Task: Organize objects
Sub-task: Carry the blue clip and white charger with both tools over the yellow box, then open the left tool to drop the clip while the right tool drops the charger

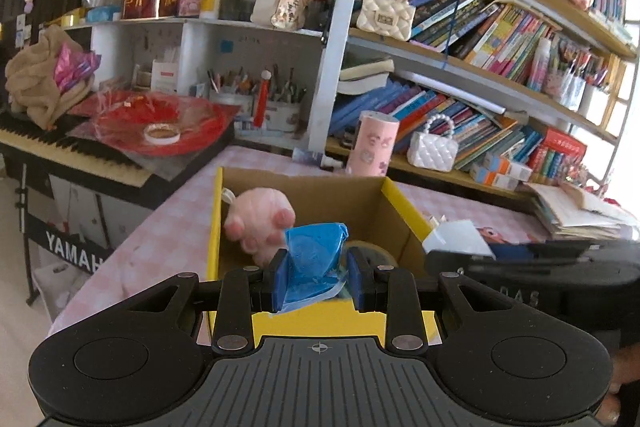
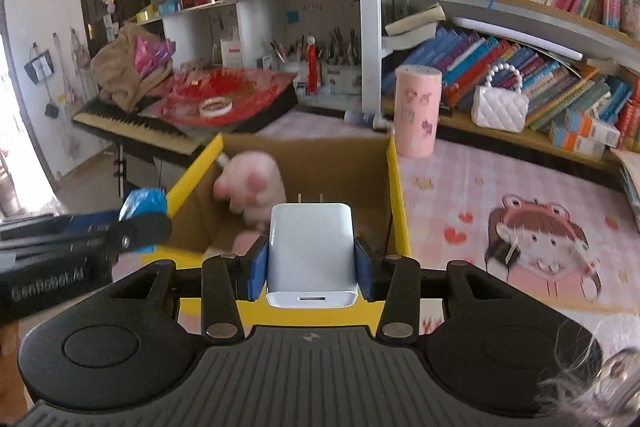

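Behind open box (image 2: 396,179), pink cylinder (image 2: 416,111), white purse (image 2: 498,107), keyboard (image 2: 136,125)

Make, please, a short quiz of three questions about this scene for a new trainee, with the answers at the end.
1. True or false: the right gripper holds a white charger.
2. What does the left gripper hold?
A. a blue plastic bag
B. a pencil
C. a book
3. Which soft object lies inside the yellow cardboard box?

Key:
1. True; its pads press the charger's sides, prongs pointing forward.
2. A, the blue plastic bag.
3. The pink plush paw.
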Action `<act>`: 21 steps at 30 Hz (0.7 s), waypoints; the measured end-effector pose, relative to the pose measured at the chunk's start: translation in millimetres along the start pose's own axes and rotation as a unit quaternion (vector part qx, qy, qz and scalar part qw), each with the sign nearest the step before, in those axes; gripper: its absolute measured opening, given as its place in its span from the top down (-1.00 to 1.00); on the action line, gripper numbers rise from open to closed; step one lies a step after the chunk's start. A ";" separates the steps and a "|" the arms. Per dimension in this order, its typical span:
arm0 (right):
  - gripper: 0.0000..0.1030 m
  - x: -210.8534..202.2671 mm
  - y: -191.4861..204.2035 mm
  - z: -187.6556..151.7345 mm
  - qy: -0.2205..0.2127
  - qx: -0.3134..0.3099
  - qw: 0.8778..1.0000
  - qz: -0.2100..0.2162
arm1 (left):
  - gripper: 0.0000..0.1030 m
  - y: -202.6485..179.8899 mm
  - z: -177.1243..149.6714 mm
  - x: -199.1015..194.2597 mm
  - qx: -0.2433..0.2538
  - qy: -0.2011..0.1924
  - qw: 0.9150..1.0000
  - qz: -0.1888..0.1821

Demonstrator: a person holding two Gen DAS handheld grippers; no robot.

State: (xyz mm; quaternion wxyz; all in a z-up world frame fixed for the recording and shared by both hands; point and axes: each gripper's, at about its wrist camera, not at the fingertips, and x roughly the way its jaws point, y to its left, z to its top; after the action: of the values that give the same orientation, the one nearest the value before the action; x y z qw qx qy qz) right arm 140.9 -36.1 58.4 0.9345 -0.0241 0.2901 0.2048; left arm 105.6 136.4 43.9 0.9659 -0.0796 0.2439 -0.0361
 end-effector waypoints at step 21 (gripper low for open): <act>0.21 139.9 -11.1 16.3 0.128 -0.126 0.980 0.080 | 0.44 6.0 4.3 114.7 -0.003 0.107 0.992 0.060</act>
State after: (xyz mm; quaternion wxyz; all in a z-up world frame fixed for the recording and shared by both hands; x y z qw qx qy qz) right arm 258.6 8.0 -6.1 0.8597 -0.1442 0.3799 0.3095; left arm 208.6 130.4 -6.8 0.9344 -0.0633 0.3503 0.0140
